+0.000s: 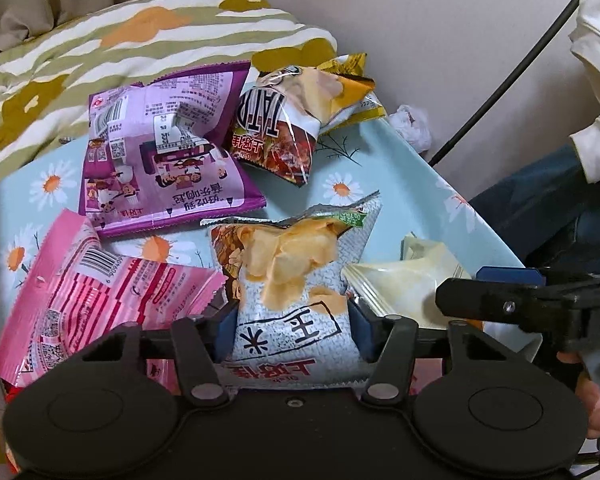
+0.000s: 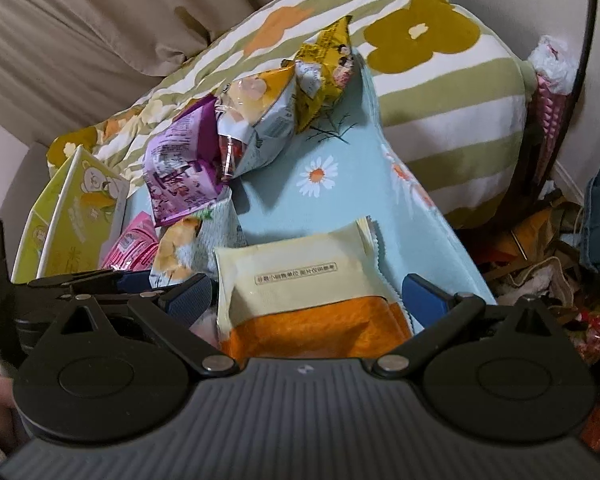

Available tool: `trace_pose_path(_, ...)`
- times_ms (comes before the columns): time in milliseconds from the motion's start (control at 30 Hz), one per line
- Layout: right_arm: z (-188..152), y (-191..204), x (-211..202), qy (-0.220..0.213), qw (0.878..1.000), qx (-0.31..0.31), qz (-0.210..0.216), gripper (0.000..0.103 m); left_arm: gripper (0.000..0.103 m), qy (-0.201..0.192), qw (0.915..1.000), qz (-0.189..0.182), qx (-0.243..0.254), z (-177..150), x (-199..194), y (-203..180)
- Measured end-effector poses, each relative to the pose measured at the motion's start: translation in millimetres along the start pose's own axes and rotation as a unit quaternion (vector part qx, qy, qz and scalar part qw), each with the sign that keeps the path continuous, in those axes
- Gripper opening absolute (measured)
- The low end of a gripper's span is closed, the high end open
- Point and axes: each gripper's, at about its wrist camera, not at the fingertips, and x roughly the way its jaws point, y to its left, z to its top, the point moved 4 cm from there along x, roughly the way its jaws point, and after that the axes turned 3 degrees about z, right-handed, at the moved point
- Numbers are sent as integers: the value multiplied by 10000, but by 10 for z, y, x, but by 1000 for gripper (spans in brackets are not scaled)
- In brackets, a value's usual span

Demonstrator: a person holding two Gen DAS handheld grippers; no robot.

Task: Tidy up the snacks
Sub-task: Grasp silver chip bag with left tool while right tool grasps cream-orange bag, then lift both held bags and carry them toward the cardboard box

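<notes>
Left wrist view: the left gripper (image 1: 292,320) has its jaws squeezed onto a white chip bag (image 1: 288,280) lying on the daisy-print counter (image 1: 340,168). Around it are a pink packet (image 1: 92,292), a purple bag (image 1: 168,152) and a brown chip bag (image 1: 276,128) further back. A cream sleeve (image 1: 596,80) only shows up here.

Right wrist view: the right gripper (image 2: 306,300) has jaws wide, either side of a cream and orange packet (image 2: 300,288) without touching it. Only this view shows a yellow box (image 2: 72,220) at the left.
</notes>
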Motion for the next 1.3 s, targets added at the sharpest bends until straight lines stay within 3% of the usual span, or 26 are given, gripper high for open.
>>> trace_pose_path(400,-62,112,154,272,9952,-896,-269,103,56,-38,9999,135,-78,-29,-94,96)
trace_pose_path(800,-183,191,335,425,9793,-1890,-586,103,56,-291,9988,392,-9,-108,-266,-17)
trace_pose_path(933,-194,198,299,318,9778,-1971,-630,103,56,-363,9984,438,-37,-121,-304,-60)
trace_pose_path(1067,-173,189,257,313,9784,-1974,-537,92,56,-470,9978,465,-88,-114,-352,-113)
trace_pose_path(1300,-133,207,124,268,9797,-1957,-330,88,56,-804,9951,545,-206,-45,-524,-230)
